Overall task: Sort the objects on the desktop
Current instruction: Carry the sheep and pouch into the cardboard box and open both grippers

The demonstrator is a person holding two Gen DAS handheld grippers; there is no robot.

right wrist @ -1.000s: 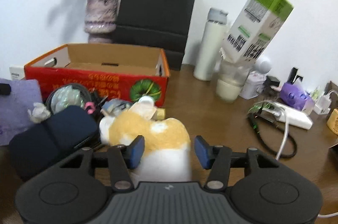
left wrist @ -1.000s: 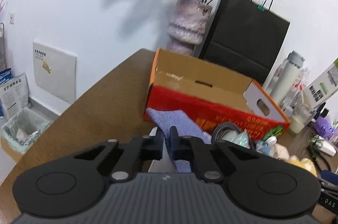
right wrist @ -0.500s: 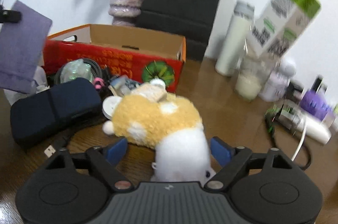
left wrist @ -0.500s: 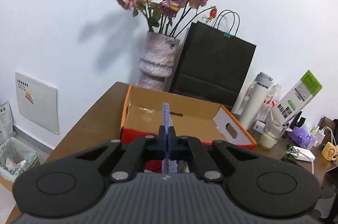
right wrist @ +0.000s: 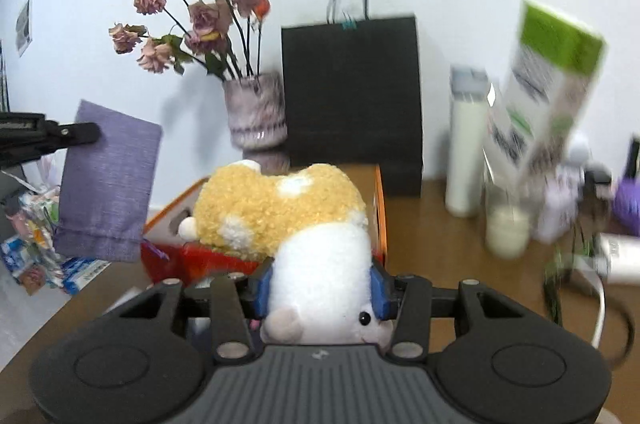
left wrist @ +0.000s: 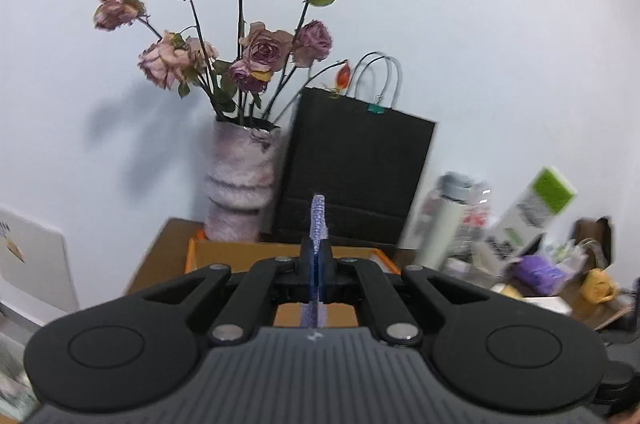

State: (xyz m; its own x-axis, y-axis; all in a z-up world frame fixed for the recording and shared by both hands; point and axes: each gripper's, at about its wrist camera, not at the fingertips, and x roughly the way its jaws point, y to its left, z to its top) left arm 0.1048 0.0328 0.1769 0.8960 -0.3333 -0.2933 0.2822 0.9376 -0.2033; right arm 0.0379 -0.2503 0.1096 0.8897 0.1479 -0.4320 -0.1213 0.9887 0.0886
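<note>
My left gripper (left wrist: 319,256) is shut on a purple cloth pouch (left wrist: 319,220), seen edge-on and held up in the air. In the right wrist view the pouch (right wrist: 108,183) hangs flat from the left gripper (right wrist: 86,135) at the left. My right gripper (right wrist: 322,288) has its jaws closing on a yellow and white plush toy (right wrist: 288,212). Its blue pads (right wrist: 264,288) press the toy's white body from both sides. The toy is lifted in front of the red and orange cardboard box (right wrist: 378,207). The open box (left wrist: 240,254) lies just beyond the left fingers.
A vase of dried roses (right wrist: 256,115) and a black paper bag (right wrist: 352,91) stand against the wall behind the box. To the right are a white bottle (right wrist: 464,143), a tilted green-topped carton (right wrist: 548,91), a glass of milk (right wrist: 506,228) and a cable (right wrist: 600,308).
The left gripper rose, lifting the pouch off the table. The right jaws closed on the plush toy and raised it in front of the box.
</note>
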